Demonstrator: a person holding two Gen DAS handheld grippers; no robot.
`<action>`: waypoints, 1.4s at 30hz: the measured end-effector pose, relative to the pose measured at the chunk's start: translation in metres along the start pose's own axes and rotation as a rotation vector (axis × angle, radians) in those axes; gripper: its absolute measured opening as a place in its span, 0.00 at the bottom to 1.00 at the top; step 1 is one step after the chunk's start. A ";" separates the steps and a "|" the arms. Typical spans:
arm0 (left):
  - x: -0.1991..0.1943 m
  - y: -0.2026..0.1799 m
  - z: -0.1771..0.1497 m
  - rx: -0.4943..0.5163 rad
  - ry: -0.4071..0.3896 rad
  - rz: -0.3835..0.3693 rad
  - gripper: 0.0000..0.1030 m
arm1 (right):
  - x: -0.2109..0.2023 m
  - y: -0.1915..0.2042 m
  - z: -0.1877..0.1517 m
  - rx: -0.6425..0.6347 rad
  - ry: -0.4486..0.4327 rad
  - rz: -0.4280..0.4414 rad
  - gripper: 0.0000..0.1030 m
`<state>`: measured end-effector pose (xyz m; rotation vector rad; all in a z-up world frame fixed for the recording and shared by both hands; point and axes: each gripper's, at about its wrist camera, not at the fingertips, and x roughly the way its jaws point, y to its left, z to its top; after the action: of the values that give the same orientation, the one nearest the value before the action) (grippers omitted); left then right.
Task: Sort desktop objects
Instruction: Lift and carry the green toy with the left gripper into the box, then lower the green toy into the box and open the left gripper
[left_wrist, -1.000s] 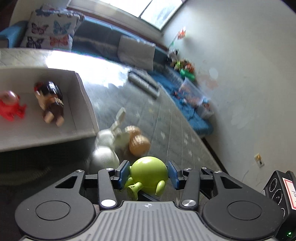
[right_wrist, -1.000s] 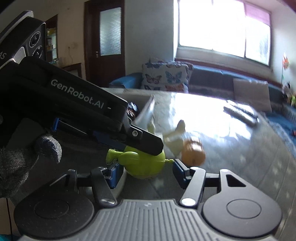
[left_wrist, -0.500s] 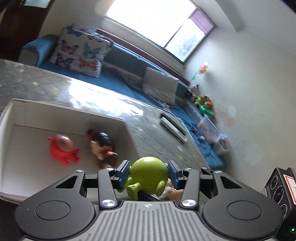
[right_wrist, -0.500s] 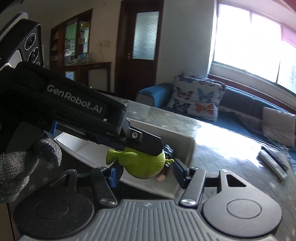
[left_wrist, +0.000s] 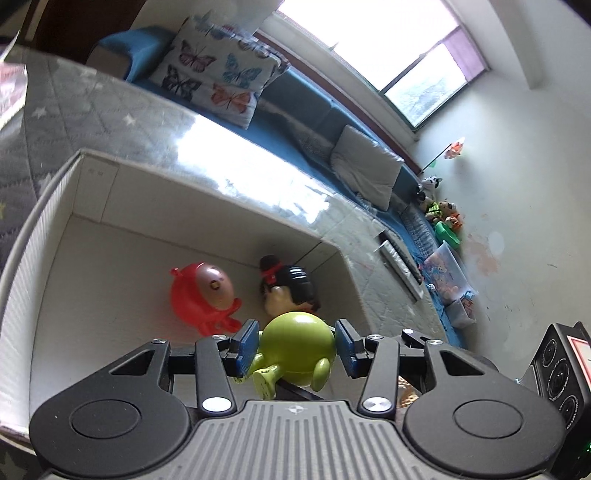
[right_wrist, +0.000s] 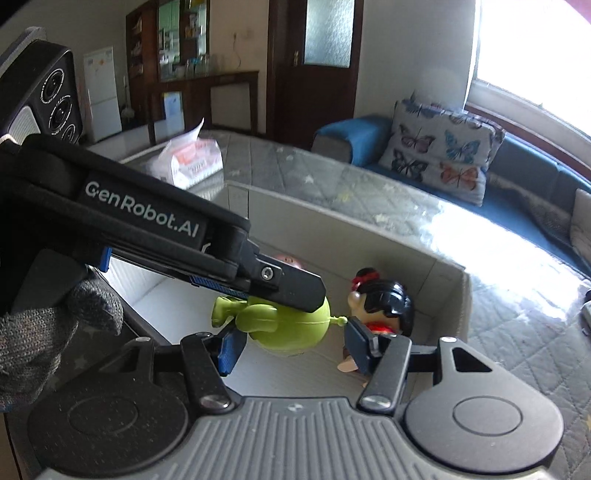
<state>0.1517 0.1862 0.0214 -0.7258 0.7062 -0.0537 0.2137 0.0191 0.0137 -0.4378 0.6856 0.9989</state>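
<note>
You've swung your left hand-held gripper (left_wrist: 295, 345), pinching the green toy (left_wrist: 295, 341), over the box (left_wrist: 92, 266); right hand-held gripper (right_wrist: 291, 345) looks spread, I think.

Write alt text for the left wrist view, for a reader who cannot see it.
The left gripper holds a green toy above a white box on a table. A red toy and a black-haired doll lie inside; a blue sofa sits behind.

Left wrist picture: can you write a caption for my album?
Left gripper holds green toy over white box.
</note>
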 end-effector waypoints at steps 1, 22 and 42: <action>0.003 0.002 -0.002 -0.004 0.006 0.001 0.47 | 0.004 0.000 0.000 -0.001 0.011 0.002 0.58; 0.027 0.024 0.001 -0.098 0.068 -0.007 0.47 | 0.029 -0.016 0.004 0.019 0.156 0.042 0.59; 0.027 0.025 0.003 -0.108 0.069 0.027 0.47 | 0.027 -0.023 -0.001 0.104 0.138 0.058 0.60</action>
<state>0.1693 0.1992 -0.0078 -0.8210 0.7893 -0.0160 0.2431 0.0243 -0.0053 -0.4002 0.8750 0.9892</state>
